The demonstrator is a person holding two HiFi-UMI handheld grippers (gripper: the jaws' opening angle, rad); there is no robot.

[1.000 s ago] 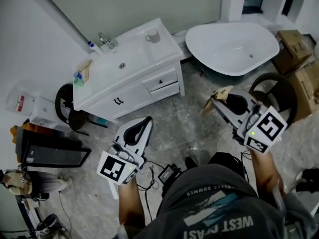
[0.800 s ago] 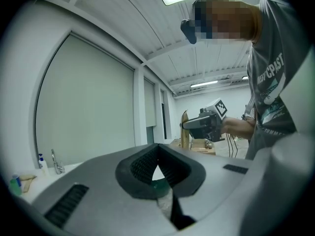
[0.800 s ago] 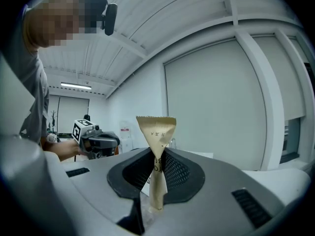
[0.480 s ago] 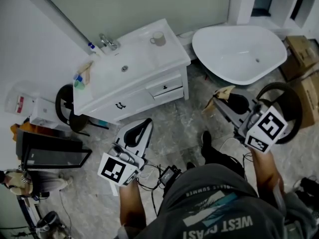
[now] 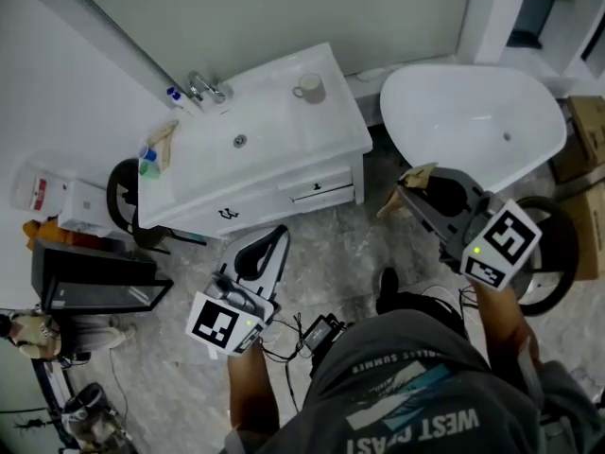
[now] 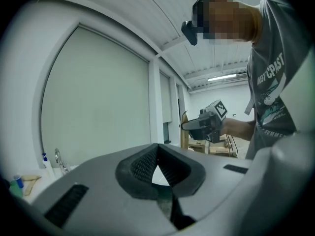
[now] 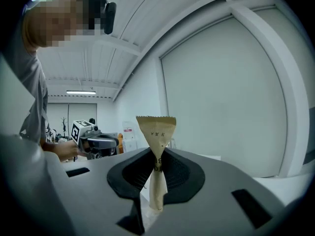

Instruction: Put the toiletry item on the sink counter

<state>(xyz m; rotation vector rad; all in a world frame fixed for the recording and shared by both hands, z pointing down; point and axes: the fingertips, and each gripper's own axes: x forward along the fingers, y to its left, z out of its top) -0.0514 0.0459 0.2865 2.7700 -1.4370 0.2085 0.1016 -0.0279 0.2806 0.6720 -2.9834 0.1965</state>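
The toiletry item is a tan paper sachet (image 7: pixel 156 132) with a crimped top, standing upright between my right gripper's (image 7: pixel 156 168) jaws, which are shut on its lower part. From the head view the sachet (image 5: pixel 413 176) and right gripper (image 5: pixel 408 192) hang over the floor between the white sink counter (image 5: pixel 321 126) and the bathtub (image 5: pixel 473 121). My left gripper (image 5: pixel 269 244) is held in front of the counter's drawers. Its jaws (image 6: pixel 158 173) meet with nothing between them.
On the counter stand a faucet (image 5: pixel 203 85), a cup (image 5: pixel 308 87), a blue-capped bottle (image 5: pixel 173 94) and, at its left end, another tan sachet (image 5: pixel 163 140). Cardboard boxes (image 5: pixel 586 130) and a black ring (image 5: pixel 539 244) are at the right. Cables (image 5: pixel 312 329) lie by my feet.
The person has stepped toward the sink counter, carrying both grippers with them; counter and tub now sit nearer. The right gripper still holds the sachet.
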